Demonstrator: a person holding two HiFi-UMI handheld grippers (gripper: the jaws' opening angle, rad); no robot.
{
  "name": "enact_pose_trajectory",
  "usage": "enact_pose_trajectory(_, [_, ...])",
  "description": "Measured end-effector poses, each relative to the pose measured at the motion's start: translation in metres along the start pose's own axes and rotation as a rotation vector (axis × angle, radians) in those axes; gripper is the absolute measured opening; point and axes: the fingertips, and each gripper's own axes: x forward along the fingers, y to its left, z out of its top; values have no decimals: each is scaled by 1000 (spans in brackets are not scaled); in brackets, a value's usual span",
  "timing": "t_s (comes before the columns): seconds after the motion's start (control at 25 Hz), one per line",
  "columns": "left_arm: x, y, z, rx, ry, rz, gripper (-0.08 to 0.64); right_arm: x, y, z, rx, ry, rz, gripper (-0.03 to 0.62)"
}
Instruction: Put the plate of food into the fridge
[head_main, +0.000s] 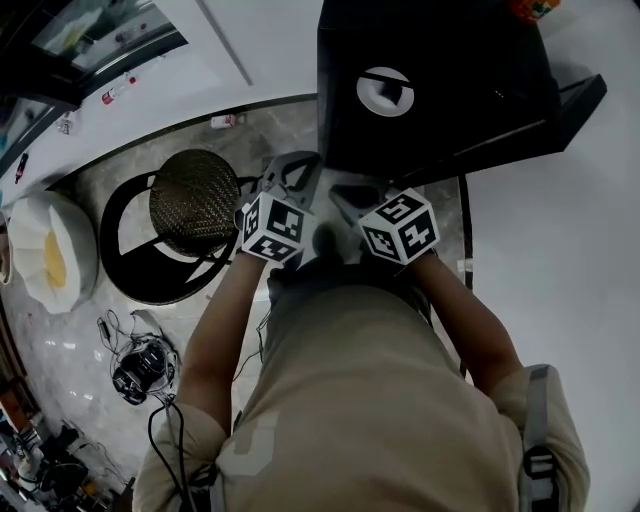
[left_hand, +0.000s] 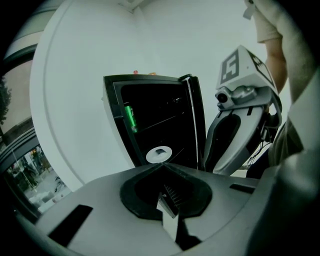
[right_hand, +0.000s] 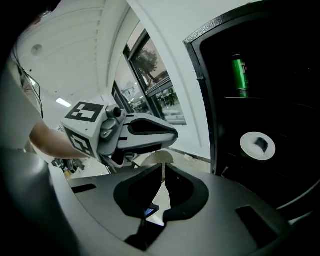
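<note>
White round plate (head_main: 385, 92) of food sits on a shelf inside the open black fridge (head_main: 470, 60); left gripper (left_hand: 162, 169) and right gripper (right_hand: 162, 165) both clenched empty, so only the door looks left to shut.

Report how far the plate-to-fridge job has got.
Done: the plate sits on a shelf inside the fridge. In hand: nothing; the left gripper and right gripper are shut, empty, in front of it. Left: the fridge door stands open, probably to be closed.
</note>
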Motion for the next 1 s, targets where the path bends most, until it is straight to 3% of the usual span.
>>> enact_pose_trajectory(0.56, [-3, -37, 25, 2, 26, 50, 9, -47, 3, -15, -48, -26, 75, 35])
enact_pose_trajectory(1.0, [-2, -62, 56, 5, 15, 113, 9, -87, -10, -30, -55, -42, 84, 35])
